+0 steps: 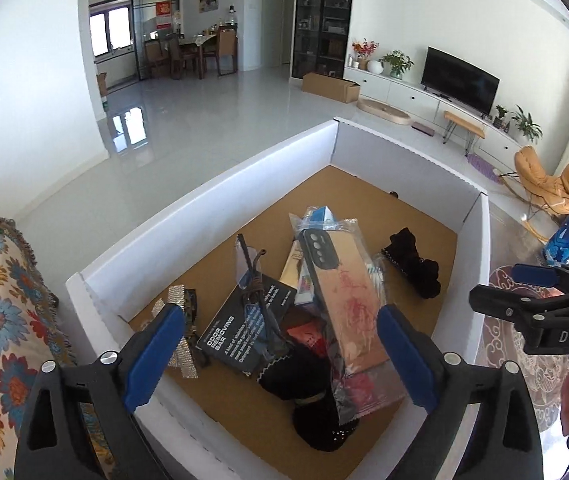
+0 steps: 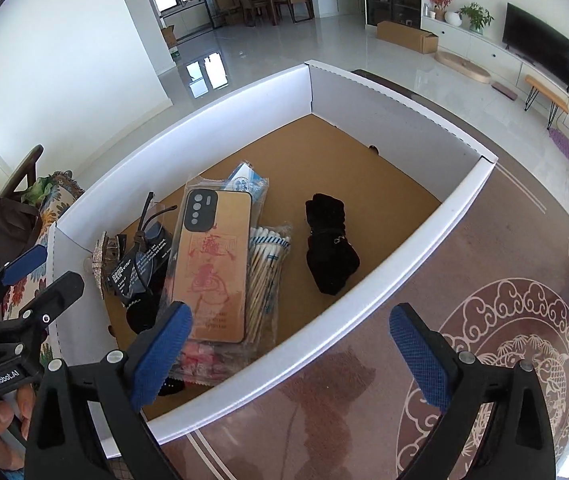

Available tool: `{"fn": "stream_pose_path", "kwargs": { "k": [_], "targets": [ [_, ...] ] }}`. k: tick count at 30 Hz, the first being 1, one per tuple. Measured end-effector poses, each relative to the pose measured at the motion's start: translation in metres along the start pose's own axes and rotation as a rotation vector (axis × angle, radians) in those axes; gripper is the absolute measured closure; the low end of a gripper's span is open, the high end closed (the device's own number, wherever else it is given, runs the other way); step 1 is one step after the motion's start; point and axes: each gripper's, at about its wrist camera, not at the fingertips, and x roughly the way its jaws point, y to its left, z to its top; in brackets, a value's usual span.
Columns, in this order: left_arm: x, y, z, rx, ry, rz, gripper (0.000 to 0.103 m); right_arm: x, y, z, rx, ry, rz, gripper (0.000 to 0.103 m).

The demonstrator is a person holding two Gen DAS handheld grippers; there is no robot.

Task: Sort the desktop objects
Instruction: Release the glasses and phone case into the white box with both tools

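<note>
Desktop objects lay heaped inside a white cardboard box (image 2: 364, 280) with a brown floor, and the box serves as the landmark for everything else. Against the box's left wall sat a sparkly hair clip (image 2: 100, 260), and just right of it a black card printed "ODOR REMOVING BAR" (image 1: 244, 320) with a dark cord (image 1: 256, 276) lying across it. Near the middle of the box a phone case (image 2: 214, 264) in a clear bag rested on top of the pile, its camera cut-outs toward the far wall. A packet of cotton swabs (image 2: 266, 276) lay touching its right edge, and a blue-and-white sachet (image 2: 250, 184) showed from under its far end. Toward the box's right side, apart from the heap, lay a black folded cloth (image 2: 330, 248). A second dark bundle (image 1: 316, 412) sat at the near end of the pile.

The left tool (image 1: 280, 356) hung over the near-left part of the box, its blue pads (image 1: 156, 356) spread wide with nothing pressed between them; the black card and the phone case lay below the gap. The right tool (image 2: 296, 364) stood equally wide and empty above the box's near-right wall, one pad over the phone case's near end and the other over the patterned table (image 2: 504, 340) outside the box.
</note>
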Motion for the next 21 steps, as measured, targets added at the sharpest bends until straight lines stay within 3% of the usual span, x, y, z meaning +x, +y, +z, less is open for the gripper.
{"fn": "stream_pose_path", "kwargs": {
  "k": [3, 5, 13, 21],
  "targets": [
    [-0.013, -0.005, -0.011, -0.01, -0.065, 0.06, 0.002, -0.01, -0.004, -0.01, 0.012, -0.01, 0.006, 0.003],
    [-0.021, -0.005, -0.014, -0.018, -0.089, 0.06, 0.002, -0.014, -0.003, -0.013, 0.012, -0.017, 0.007, 0.003],
    [-0.035, -0.005, -0.014, -0.035, -0.132, 0.09, 0.002, -0.014, 0.007, -0.014, 0.0, -0.021, 0.01, 0.003],
    [-0.032, 0.011, -0.015, -0.117, -0.158, 0.088, 0.0, 0.003, 0.018, -0.019, -0.021, 0.003, 0.008, 0.003]
  ]
}}
